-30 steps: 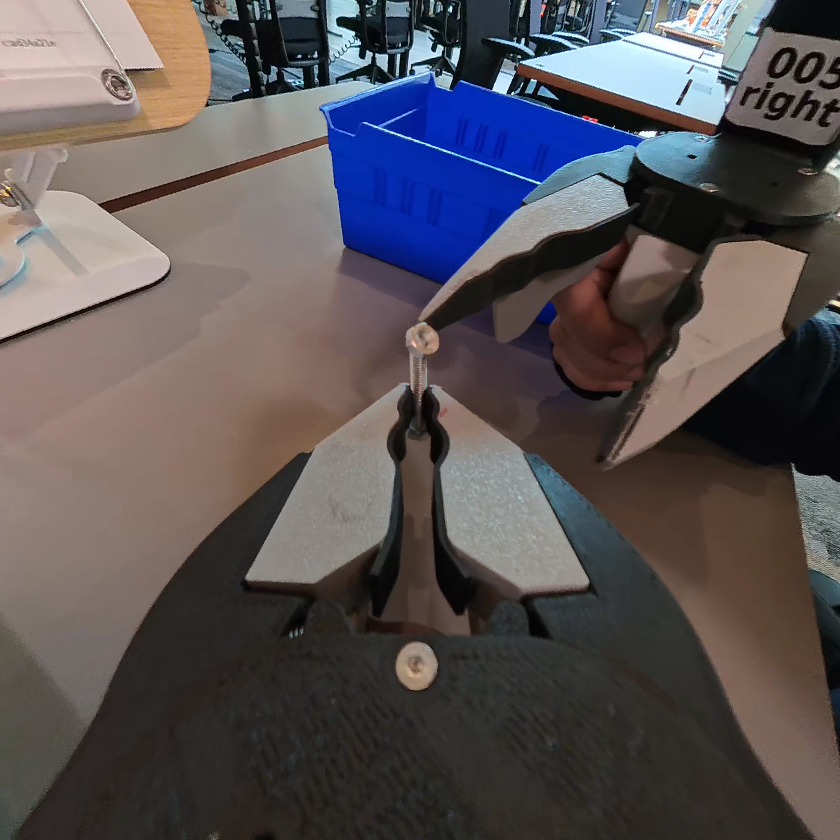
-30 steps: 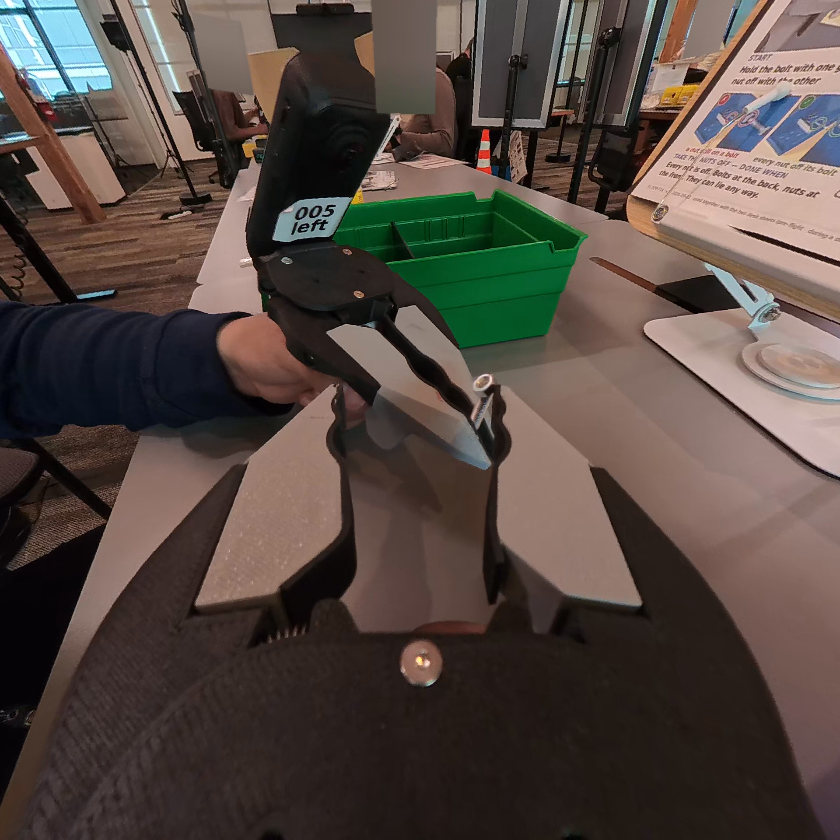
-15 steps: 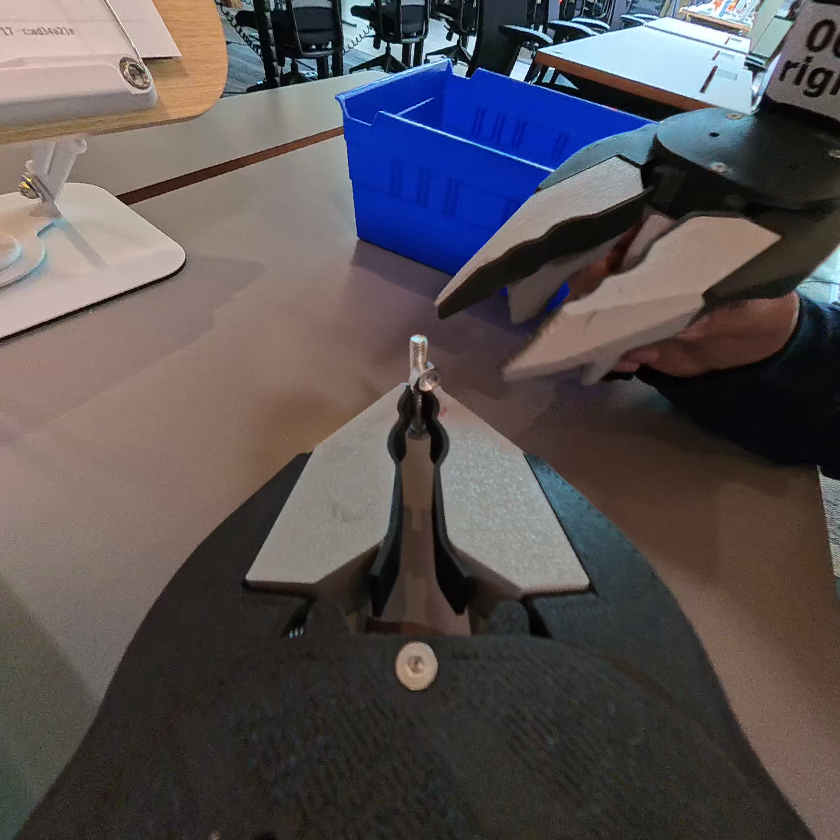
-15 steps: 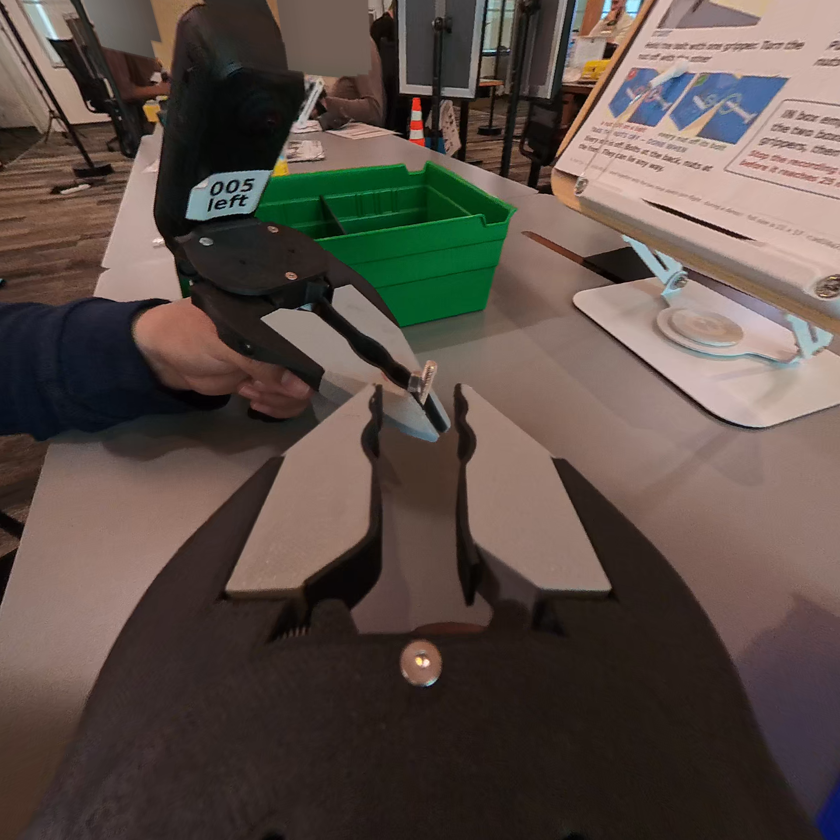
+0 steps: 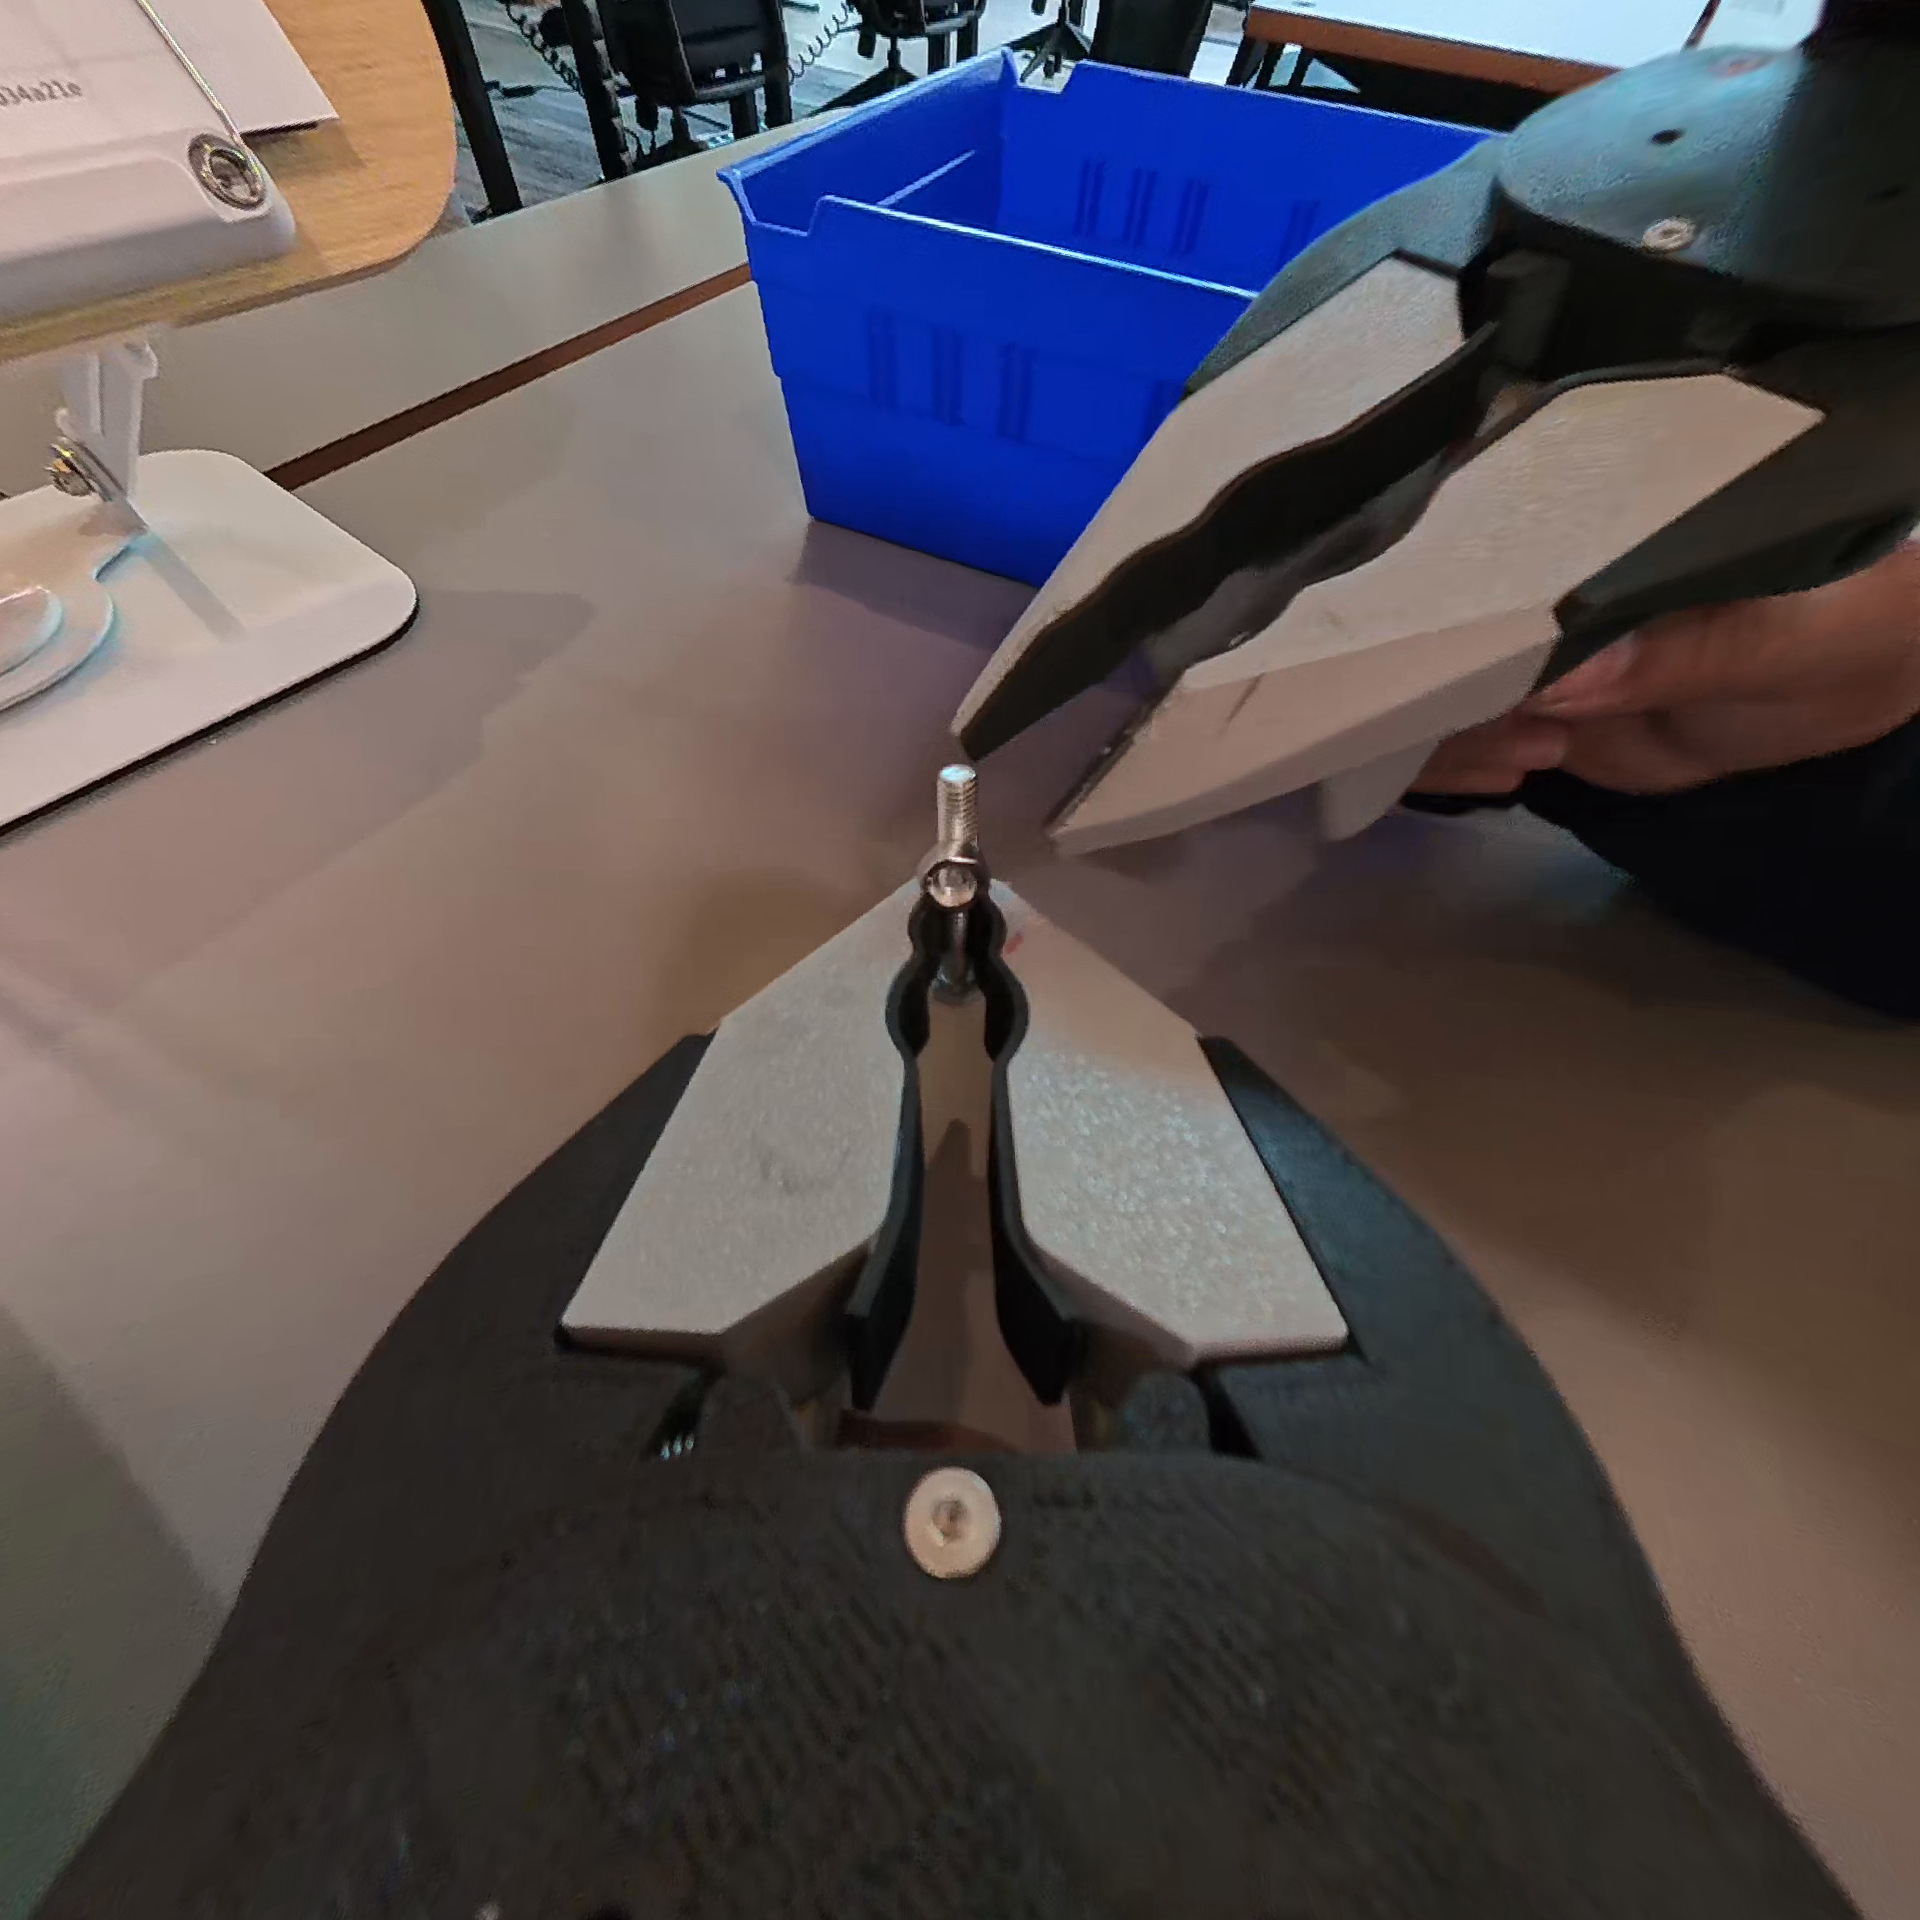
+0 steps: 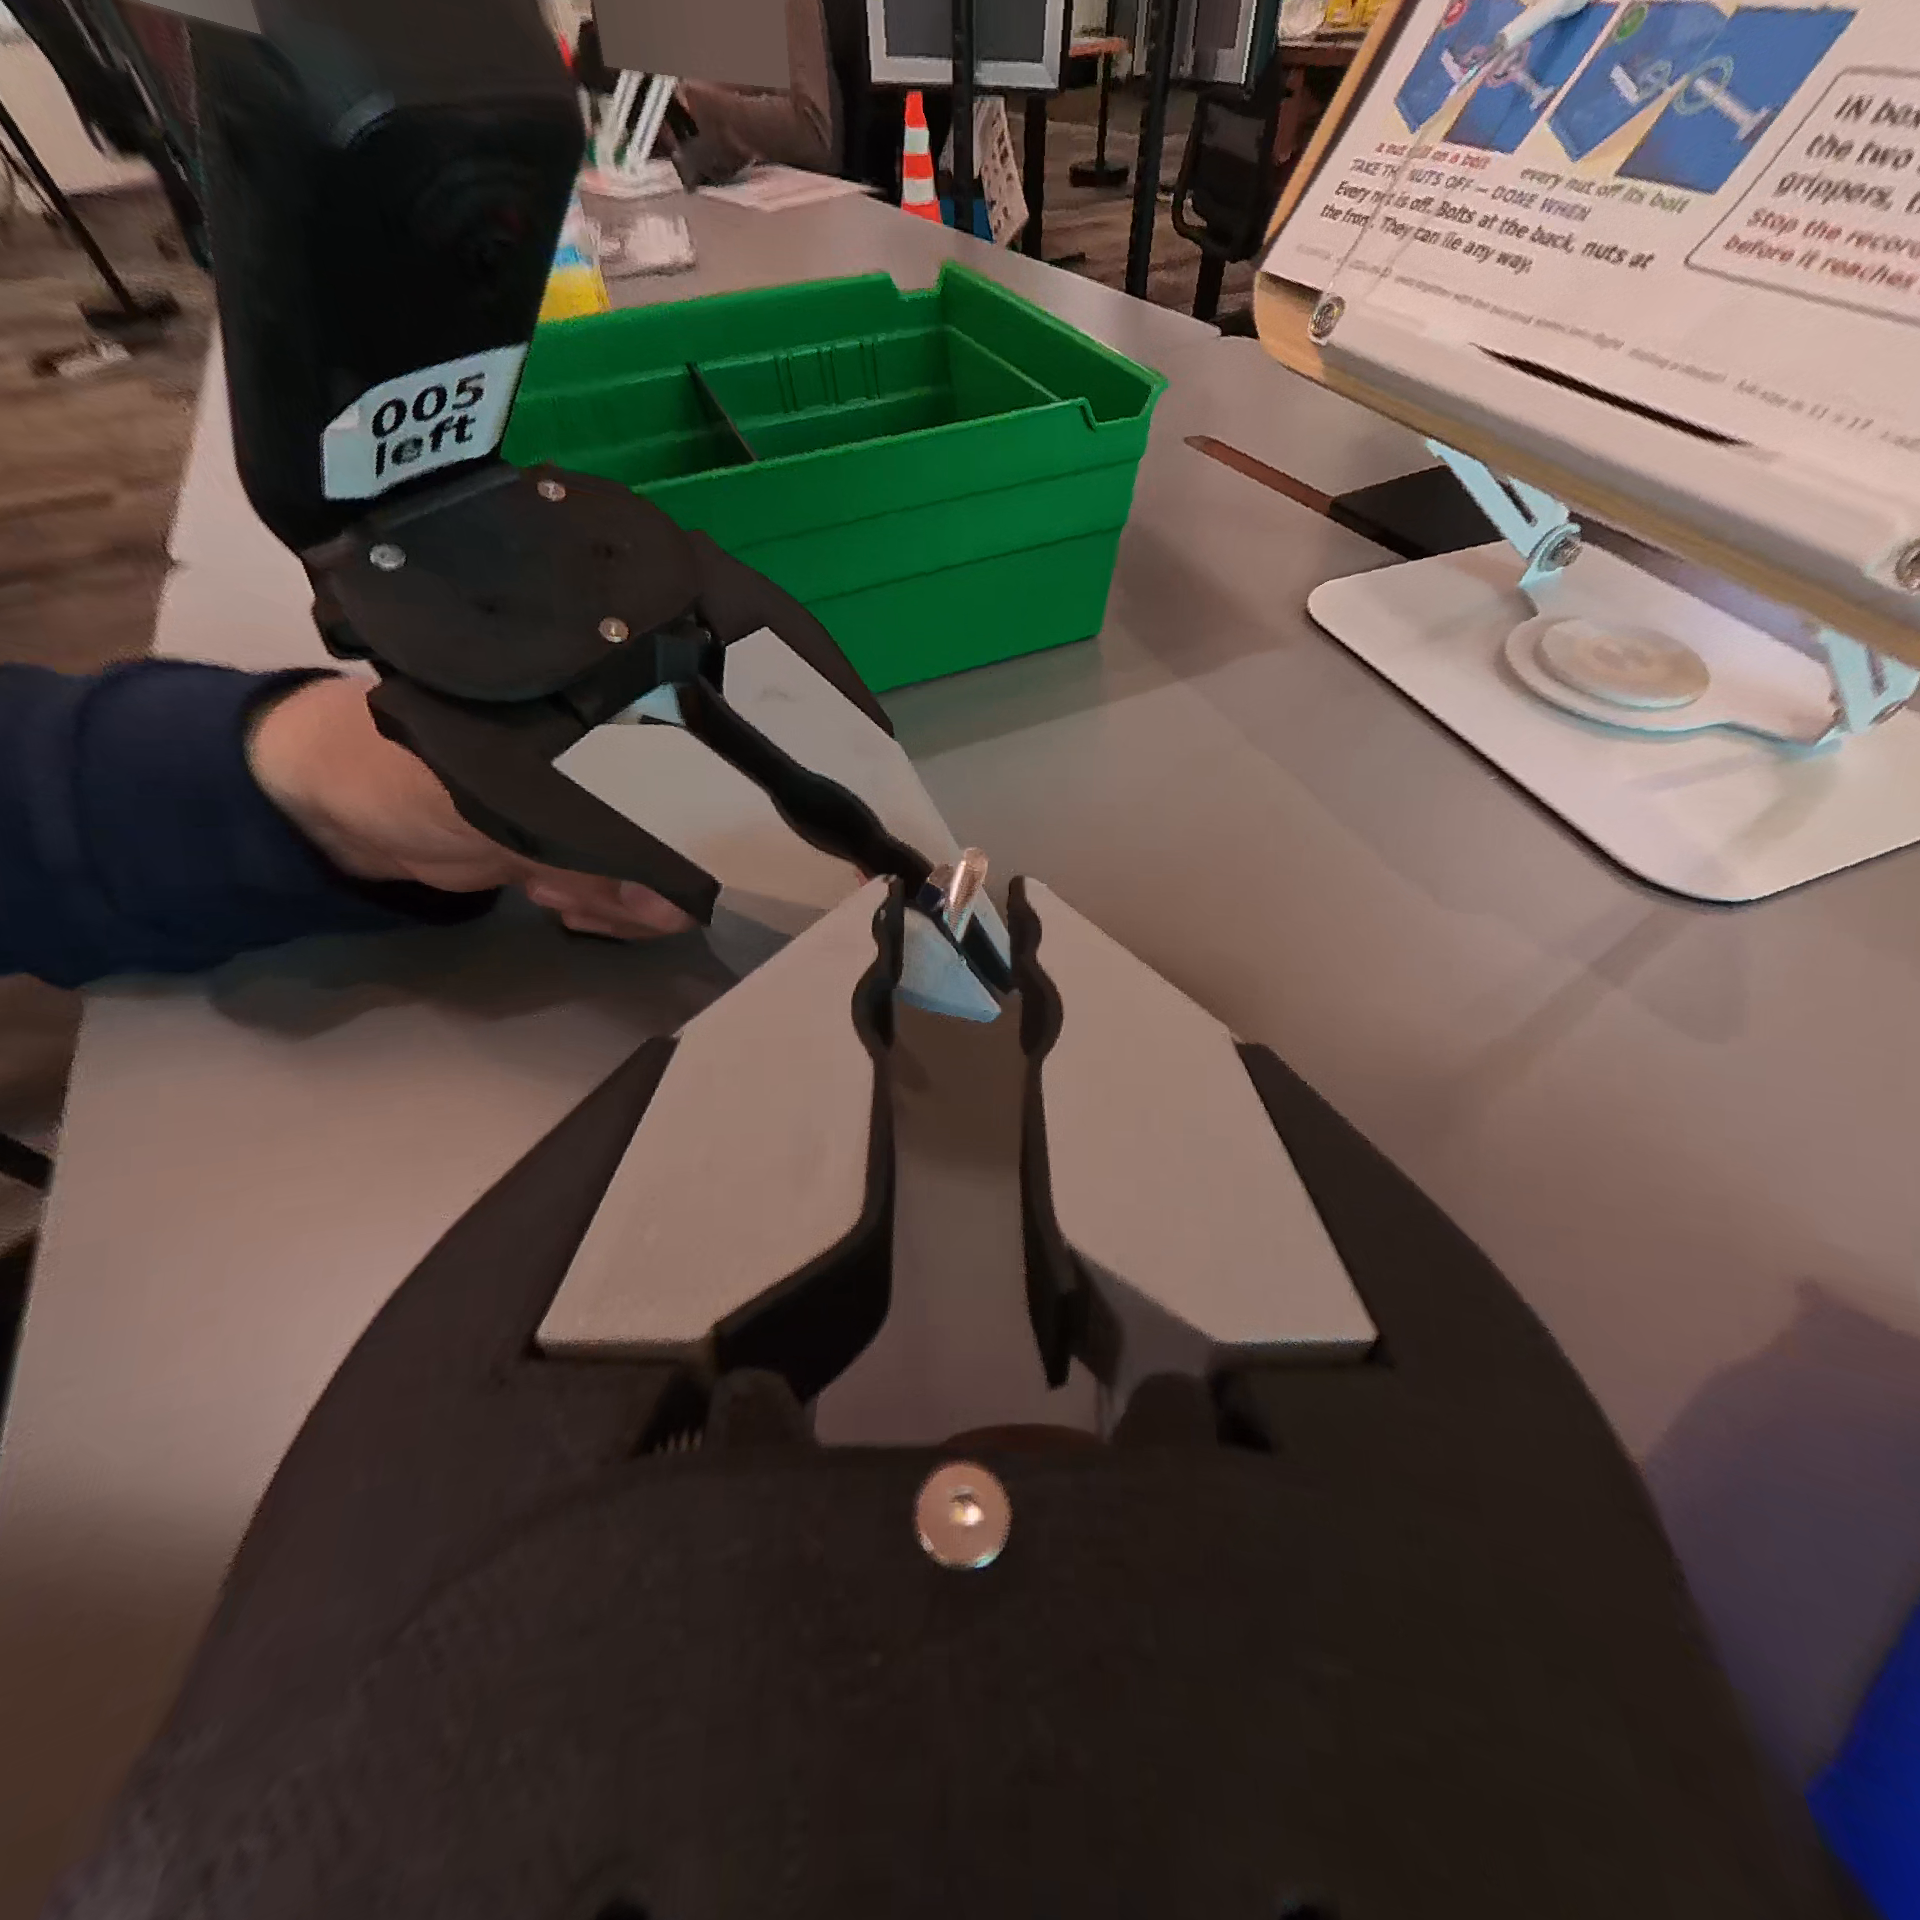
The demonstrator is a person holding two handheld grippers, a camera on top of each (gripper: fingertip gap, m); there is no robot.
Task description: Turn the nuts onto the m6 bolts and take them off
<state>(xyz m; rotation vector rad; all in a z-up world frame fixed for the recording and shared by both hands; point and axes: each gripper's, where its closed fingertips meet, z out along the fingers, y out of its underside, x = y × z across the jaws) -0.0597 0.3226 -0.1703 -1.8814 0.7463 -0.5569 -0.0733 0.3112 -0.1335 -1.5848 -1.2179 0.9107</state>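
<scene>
My left gripper (image 5: 954,940) is shut on a silver M6 bolt (image 5: 956,805) that stands up out of its fingertips, threaded end on top. A silver nut (image 5: 952,881) sits low on the thread, just above the fingertips. My right gripper (image 5: 1013,790) is open, its tips just right of the bolt's upper end. In the right wrist view the right gripper (image 6: 954,899) has a narrow gap, with the bolt (image 6: 971,883) and the left gripper's tip (image 6: 940,920) between its two fingertips. I cannot tell whether they touch the bolt.
A blue bin (image 5: 987,343) stands behind the bolt on the grey table (image 5: 520,779). A green divided bin (image 6: 883,499) stands behind the left gripper. An instruction sheet on a white stand (image 6: 1610,665) is at the table's far side. Hands in dark sleeves hold both grippers. The grippers are tip to tip, or close to it.
The nut has gone from the bolt's top end down the thread to just above the left fingertips. The right gripper has narrowed its gap and come back close around the bolt.
</scene>
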